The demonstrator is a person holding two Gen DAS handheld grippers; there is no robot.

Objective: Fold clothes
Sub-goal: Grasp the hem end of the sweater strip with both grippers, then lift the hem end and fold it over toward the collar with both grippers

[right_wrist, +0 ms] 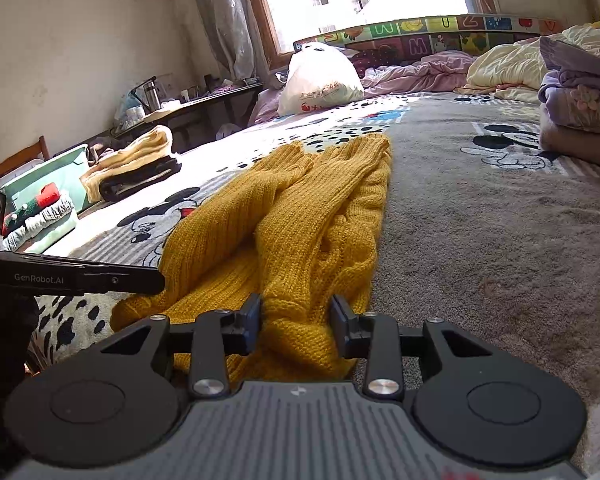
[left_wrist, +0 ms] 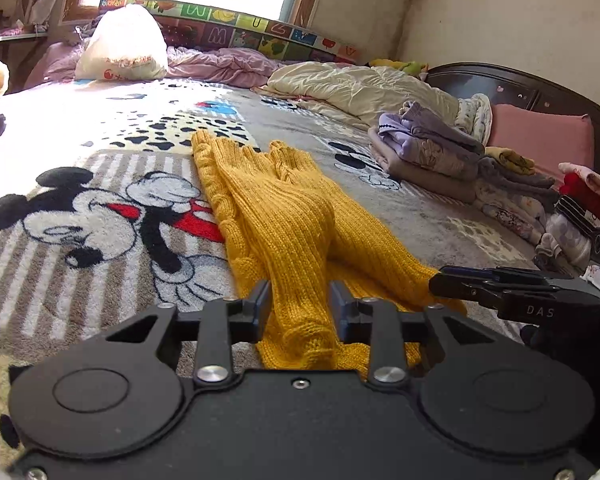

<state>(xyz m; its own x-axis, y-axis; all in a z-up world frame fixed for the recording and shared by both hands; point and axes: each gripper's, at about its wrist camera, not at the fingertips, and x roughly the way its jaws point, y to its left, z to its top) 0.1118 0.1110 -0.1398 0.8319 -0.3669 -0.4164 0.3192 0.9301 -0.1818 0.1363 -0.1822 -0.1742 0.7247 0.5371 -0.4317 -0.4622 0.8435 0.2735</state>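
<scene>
Two grippers pinch the near hem of the mustard sweater: the left gripper clamps one bunched fold, the right gripper another. It stretches toward twelve o'clock across the Mickey blanket (folded clothes sit at two o'clock).

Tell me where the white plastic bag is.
The white plastic bag sits at the far end of the bed under the window, beside the crumpled pink quilt; it shows upper left in the left wrist view.
</scene>
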